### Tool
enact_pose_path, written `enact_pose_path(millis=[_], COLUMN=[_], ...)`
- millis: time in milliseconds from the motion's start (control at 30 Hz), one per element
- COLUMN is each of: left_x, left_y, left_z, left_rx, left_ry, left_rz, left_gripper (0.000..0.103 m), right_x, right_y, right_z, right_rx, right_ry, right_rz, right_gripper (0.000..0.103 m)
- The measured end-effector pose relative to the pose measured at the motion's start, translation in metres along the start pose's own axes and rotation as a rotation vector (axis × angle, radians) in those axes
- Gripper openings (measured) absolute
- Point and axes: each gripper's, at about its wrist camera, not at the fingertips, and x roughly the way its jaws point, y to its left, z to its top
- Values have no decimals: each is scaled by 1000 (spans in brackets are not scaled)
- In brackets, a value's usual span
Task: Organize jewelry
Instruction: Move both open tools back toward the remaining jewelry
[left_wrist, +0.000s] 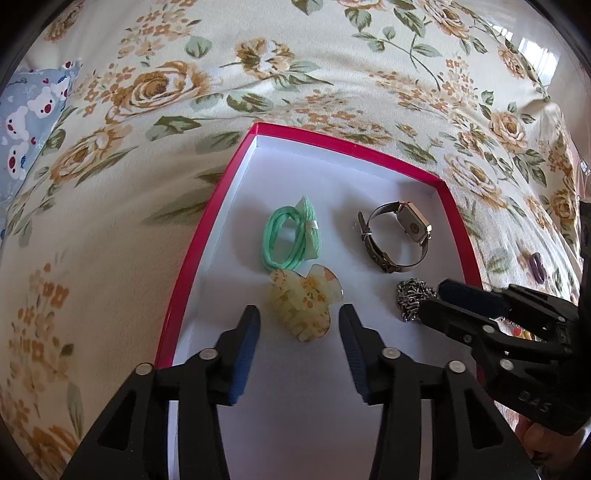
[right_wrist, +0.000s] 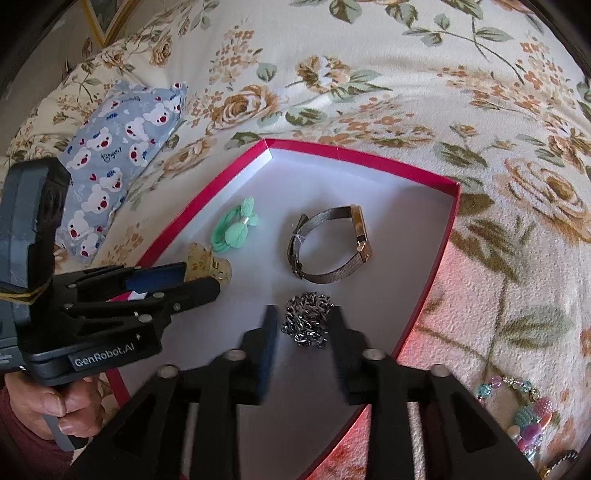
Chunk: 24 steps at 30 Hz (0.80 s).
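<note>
A shallow box with a red rim (left_wrist: 207, 221) (right_wrist: 439, 266) and white floor lies on a floral bedspread. Inside it are a green hair tie (left_wrist: 284, 240) (right_wrist: 236, 229), a mesh-band watch (left_wrist: 395, 236) (right_wrist: 332, 243), a yellowish floral claw clip (left_wrist: 303, 302) (right_wrist: 207, 264) and a bunched dark metal chain (left_wrist: 412, 297) (right_wrist: 306, 325). My left gripper (left_wrist: 299, 321) (right_wrist: 199, 280) is open, its pads standing clear on both sides of the clip. My right gripper (right_wrist: 303, 321) (left_wrist: 443, 299) is open, straddling the chain, which rests on the box floor.
Colourful bead bracelets (right_wrist: 528, 417) lie on the bedspread to the right of the box, with a purple piece (left_wrist: 537, 267) past the right rim. A blue bear-print pillow (left_wrist: 29, 122) (right_wrist: 107, 166) sits at the far left. A hand (right_wrist: 55, 406) holds the left gripper's handle.
</note>
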Motion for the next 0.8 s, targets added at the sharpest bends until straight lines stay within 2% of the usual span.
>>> enact_pose_path(millis=[133,267,367,433,533,800], left_x=[-8,-26,-40,-50,-64,-81], left_y=[3,5,5,5,2,-23], left_z=[-2,-6,-11,-16,-24,-38], left_rx=[-19,-43,-61,-72,-85,-57], left_ry=[-6,-46,-77,-93,-112,-97], left_rz=[-9,-19,-31,-40,-60,-129], left_gripper=[49,55,61,65,72,73], right_x=[-12,-30,-48,-59,-78,-121], right_y=[0,2,1,0,-5,-36], right_z=[0,0,-3,-6,-12,-36], right_rx=[9,13,25,24,34,113], right_ry=[-21,-58,-91,-113,-150,-202], right_rz=[-1,11,7,-5,-23,-76], right_gripper=[38,38,41,49,55,59])
